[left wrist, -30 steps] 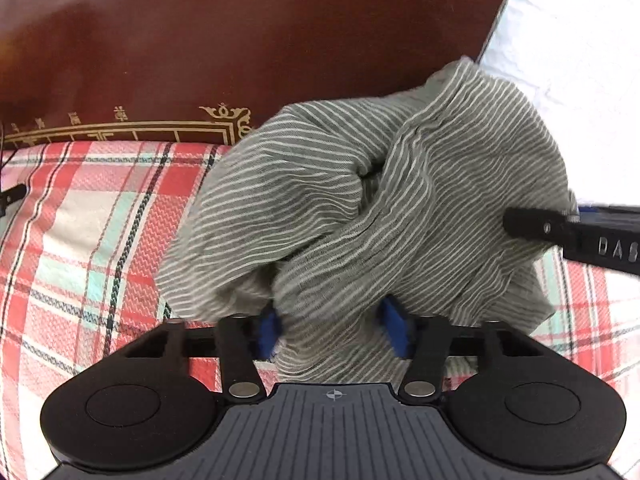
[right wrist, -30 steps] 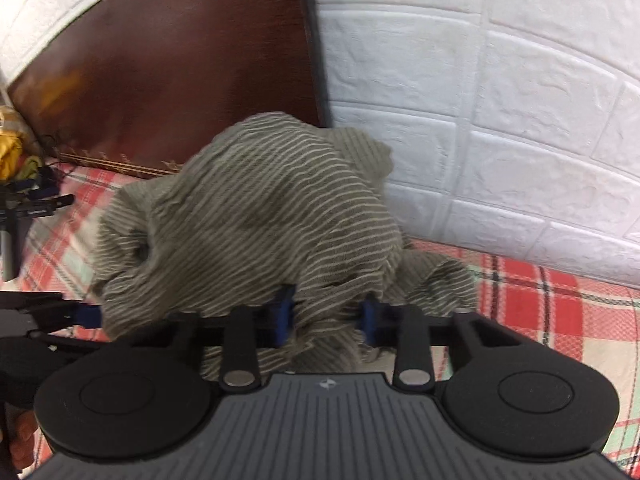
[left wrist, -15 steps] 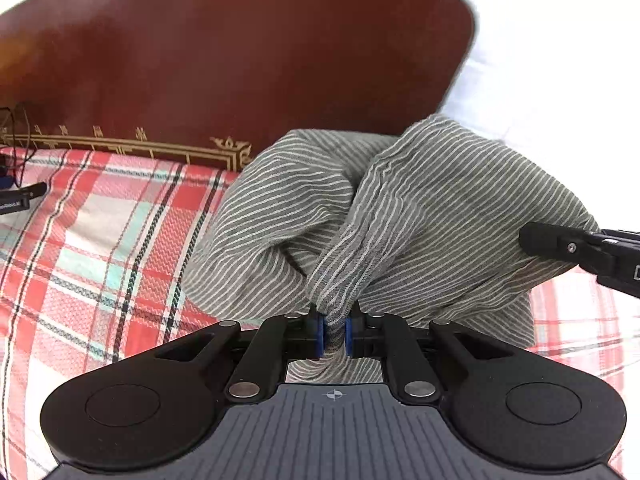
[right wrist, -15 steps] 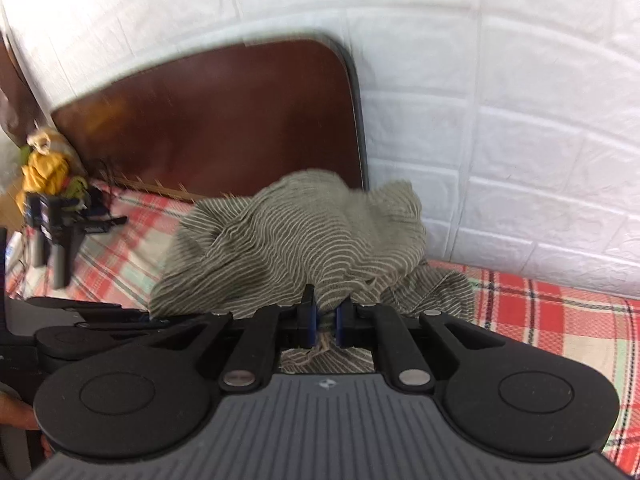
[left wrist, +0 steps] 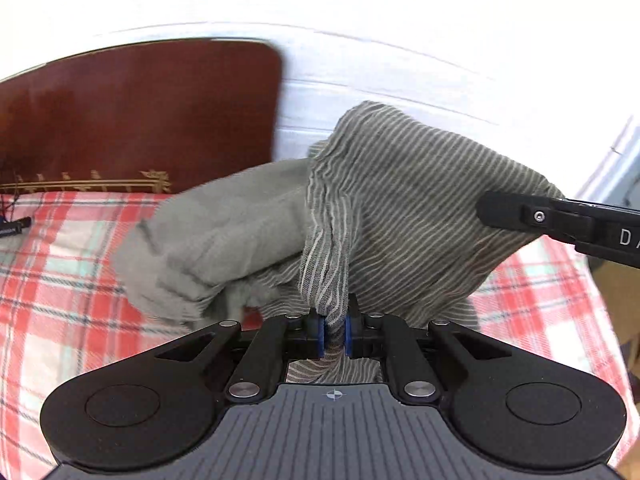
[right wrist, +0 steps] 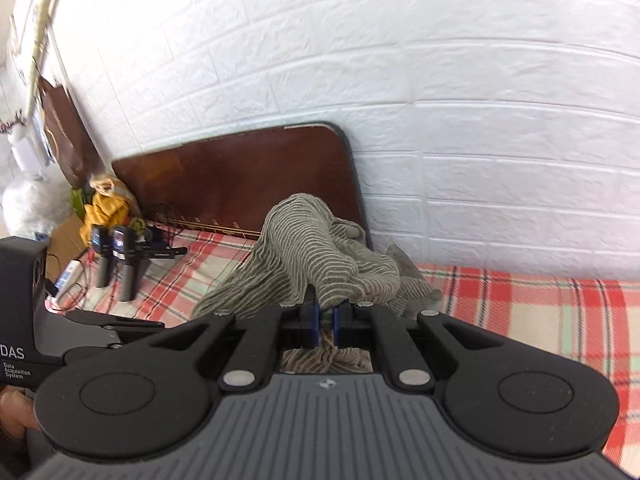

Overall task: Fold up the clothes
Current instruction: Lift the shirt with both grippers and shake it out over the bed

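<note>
A grey garment with thin white stripes point(left wrist: 400, 208) hangs bunched above the plaid bed. My left gripper point(left wrist: 335, 330) is shut on a fold of it, the cloth pinched between the blue pads. In the right wrist view the same striped garment point(right wrist: 316, 256) is lifted off the bed, and my right gripper point(right wrist: 325, 322) is shut on another fold of it. The right gripper's fingers point(left wrist: 520, 212) reach into the left wrist view from the right and hold the garment's far side. The left gripper's body point(right wrist: 24, 320) shows at the left edge of the right wrist view.
A red, white and green plaid bedspread point(left wrist: 60, 280) covers the bed. A dark wooden headboard point(right wrist: 240, 176) stands against a white brick wall point(right wrist: 480, 120). Black handheld devices point(right wrist: 116, 260) and cables lie at the bed's far left, with a yellow toy point(right wrist: 104, 208) behind them.
Both grippers went from partly open around the cloth to shut on it, then rose and pulled back, lifting the garment off the bed. More wall shows in both views now.
</note>
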Demonstrator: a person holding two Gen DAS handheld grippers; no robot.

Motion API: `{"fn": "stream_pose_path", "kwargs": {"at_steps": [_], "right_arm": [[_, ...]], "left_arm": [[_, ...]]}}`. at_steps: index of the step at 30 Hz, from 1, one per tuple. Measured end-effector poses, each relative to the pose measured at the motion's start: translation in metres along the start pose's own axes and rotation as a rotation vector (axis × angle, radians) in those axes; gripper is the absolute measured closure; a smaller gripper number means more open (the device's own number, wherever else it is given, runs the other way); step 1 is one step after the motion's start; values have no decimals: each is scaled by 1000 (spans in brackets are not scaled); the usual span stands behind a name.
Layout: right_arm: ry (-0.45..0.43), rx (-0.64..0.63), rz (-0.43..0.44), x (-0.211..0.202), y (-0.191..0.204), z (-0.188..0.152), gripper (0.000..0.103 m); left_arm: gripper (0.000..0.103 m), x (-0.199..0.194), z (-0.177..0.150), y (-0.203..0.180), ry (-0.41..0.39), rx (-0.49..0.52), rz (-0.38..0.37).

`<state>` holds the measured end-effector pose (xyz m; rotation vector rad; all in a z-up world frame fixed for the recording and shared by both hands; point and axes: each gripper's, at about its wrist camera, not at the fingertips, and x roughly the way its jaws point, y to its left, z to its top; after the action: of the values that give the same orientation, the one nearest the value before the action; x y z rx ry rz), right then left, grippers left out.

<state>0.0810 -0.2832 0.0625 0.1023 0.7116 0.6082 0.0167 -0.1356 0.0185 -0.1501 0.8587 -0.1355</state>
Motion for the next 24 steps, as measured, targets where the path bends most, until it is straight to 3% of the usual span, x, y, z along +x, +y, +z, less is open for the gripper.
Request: {"fn": "stream_pose_path", "kwargs": {"at_steps": [7,14,19,24], "right_arm": [[-49,15,-12,-98,-34,-34,96],[-34,44,-57,-180,-74,-85,96],[-3,101,-126,-221,-99,-115,96],[96,128,-211,-226,-120,-146,96]], "left_arm": [[98,-24,-35,-91,7,-3,-66],[98,-28,-70,-178,71,41,-162],[98,-21,-84,-232,121,127,-219],[98,-8,-104,-268,185,210,-234]]}}
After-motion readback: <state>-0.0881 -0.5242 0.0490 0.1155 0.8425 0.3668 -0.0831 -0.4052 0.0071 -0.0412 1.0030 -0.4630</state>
